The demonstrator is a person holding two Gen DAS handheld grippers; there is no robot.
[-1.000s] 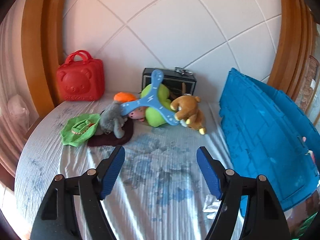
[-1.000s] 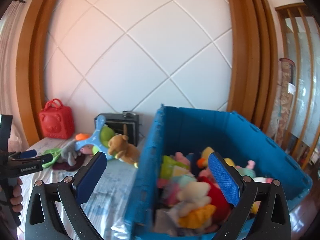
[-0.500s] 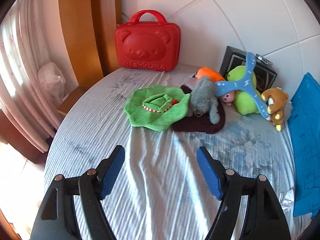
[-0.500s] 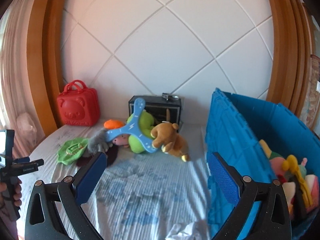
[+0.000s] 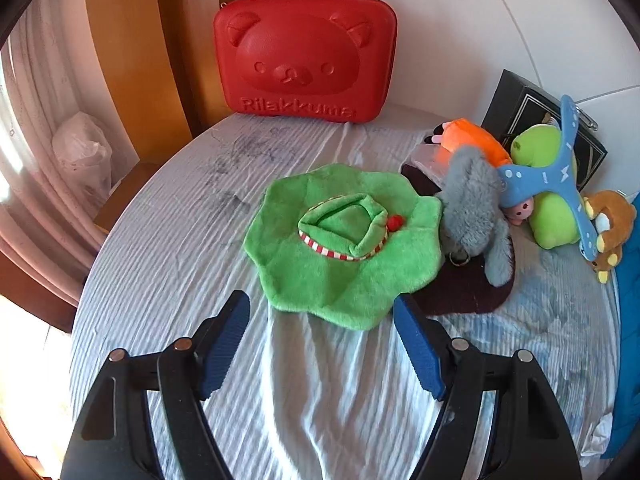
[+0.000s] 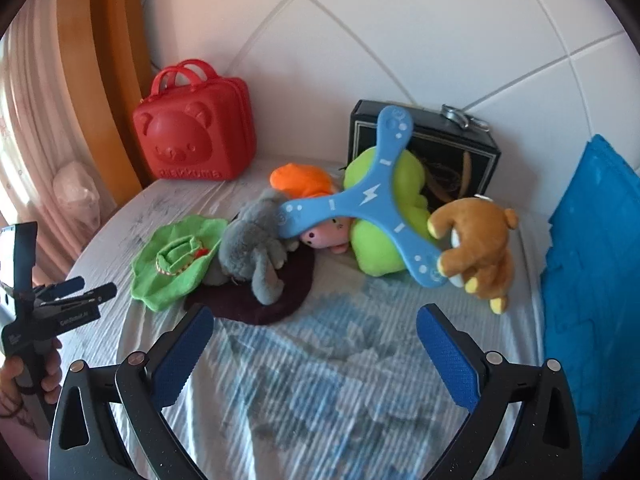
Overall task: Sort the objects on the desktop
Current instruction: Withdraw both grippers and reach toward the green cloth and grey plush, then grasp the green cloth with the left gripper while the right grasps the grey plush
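Grippers — left gripper (image 5: pixel 322 330) and right gripper (image 6: pixel 314 340) — I have swung, jaws apart and empty, from the blue crate (image 6: pixel 592 264) toward the green plush hat (image 5: pixel 340 240).

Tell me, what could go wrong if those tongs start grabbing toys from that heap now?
The green plush hat lies flat on the wrinkled bedsheet, so the open left tongs might pinch sheet along with it. The grey plush overlaps the hat's edge and may get dragged. The blue boomerang leans across the lime plush and the brown bear; pulling either toy could send it sliding off.
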